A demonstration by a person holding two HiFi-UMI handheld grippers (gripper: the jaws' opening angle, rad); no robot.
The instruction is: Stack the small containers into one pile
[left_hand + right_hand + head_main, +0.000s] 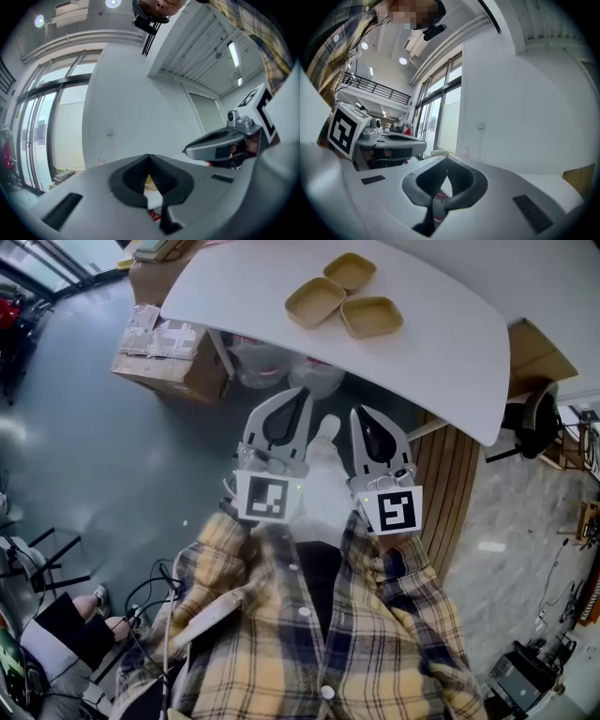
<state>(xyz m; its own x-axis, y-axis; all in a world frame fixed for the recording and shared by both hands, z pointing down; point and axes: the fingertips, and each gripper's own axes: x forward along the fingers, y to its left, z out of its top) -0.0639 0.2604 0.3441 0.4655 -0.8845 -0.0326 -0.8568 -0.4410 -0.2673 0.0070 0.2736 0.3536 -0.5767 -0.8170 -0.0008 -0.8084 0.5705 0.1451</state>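
Hovering short of the table [450,343], the left gripper [298,397] and right gripper [364,418] have empty jaws pressed together; three small containers [316,302] sit there unstacked, probably light and stiff, best pinched at a rim.

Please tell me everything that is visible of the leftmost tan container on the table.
The leftmost container is a shallow, square tan tray with rounded corners and a raised rim, matte like pressed fibre. It sits upright and empty on the white table, unstacked, close beside the far container and the right container; contact is unclear.
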